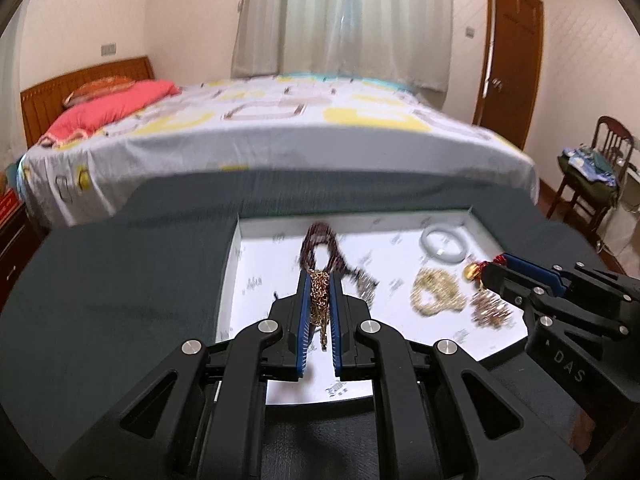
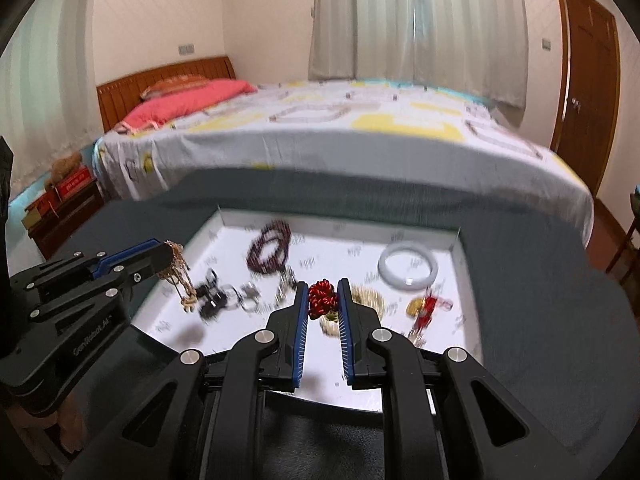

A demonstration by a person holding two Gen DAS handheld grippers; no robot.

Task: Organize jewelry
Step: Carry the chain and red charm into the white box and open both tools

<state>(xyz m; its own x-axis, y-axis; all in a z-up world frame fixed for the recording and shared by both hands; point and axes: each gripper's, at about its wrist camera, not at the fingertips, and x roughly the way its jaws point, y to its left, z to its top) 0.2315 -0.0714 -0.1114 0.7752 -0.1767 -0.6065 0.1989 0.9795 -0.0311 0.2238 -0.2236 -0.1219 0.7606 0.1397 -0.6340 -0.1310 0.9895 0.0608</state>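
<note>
A white shallow tray on a dark cloth holds the jewelry. My left gripper is shut on a gold chain that hangs from its fingers above the tray's left part. My right gripper is shut on a red knotted cord ornament above the tray's middle. In the tray lie a dark red bead bracelet, a pale jade bangle, a pearl strand, a gold and red charm and silver pieces.
The dark cloth covers the surface around the tray. A bed with a patterned sheet and pink pillows stands just behind. A wooden chair piled with things is at the right, by a brown door.
</note>
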